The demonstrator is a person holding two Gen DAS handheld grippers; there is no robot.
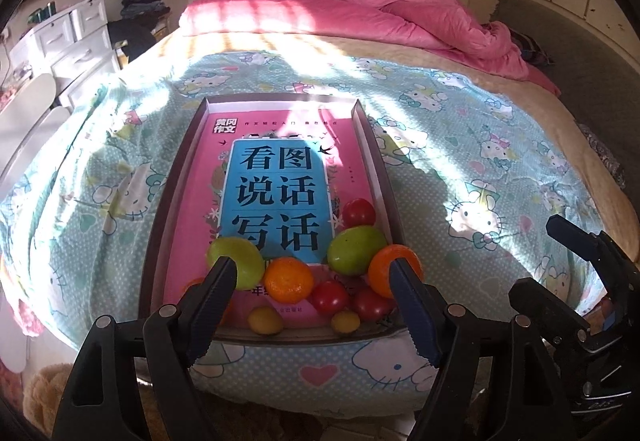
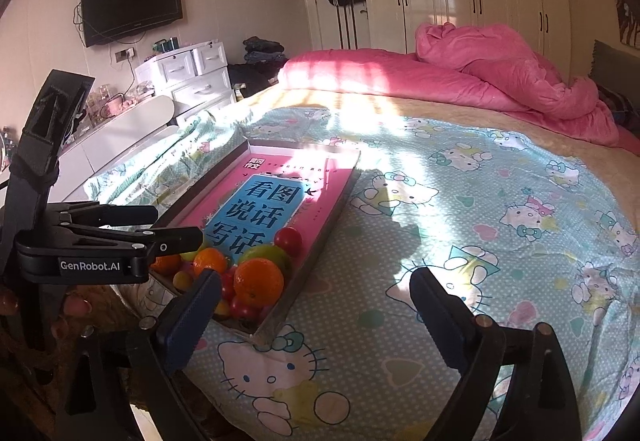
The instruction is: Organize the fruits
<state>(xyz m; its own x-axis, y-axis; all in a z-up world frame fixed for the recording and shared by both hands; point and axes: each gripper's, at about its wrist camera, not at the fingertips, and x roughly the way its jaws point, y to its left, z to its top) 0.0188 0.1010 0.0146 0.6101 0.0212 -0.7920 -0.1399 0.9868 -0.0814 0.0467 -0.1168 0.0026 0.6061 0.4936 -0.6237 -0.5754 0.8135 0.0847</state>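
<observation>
A shallow dark-rimmed tray (image 1: 370,139) lies on the bed with a pink and blue book (image 1: 276,181) in it. Several fruits are heaped at its near end: green apples (image 1: 355,250), oranges (image 1: 288,279), red tomatoes (image 1: 330,297) and small yellow fruits (image 1: 265,320). My left gripper (image 1: 310,269) is open and empty, its fingers spread just before the heap. My right gripper (image 2: 316,279) is open and empty over the sheet, right of the tray's (image 2: 320,241) near corner. The heap shows there with an orange (image 2: 258,281) in front.
A Hello Kitty sheet (image 1: 480,169) covers the bed, with a pink duvet (image 1: 400,13) bunched at the far side. White drawers (image 2: 192,77) and a wall TV (image 2: 132,3) stand to the left. The left gripper's body (image 2: 100,245) shows in the right wrist view.
</observation>
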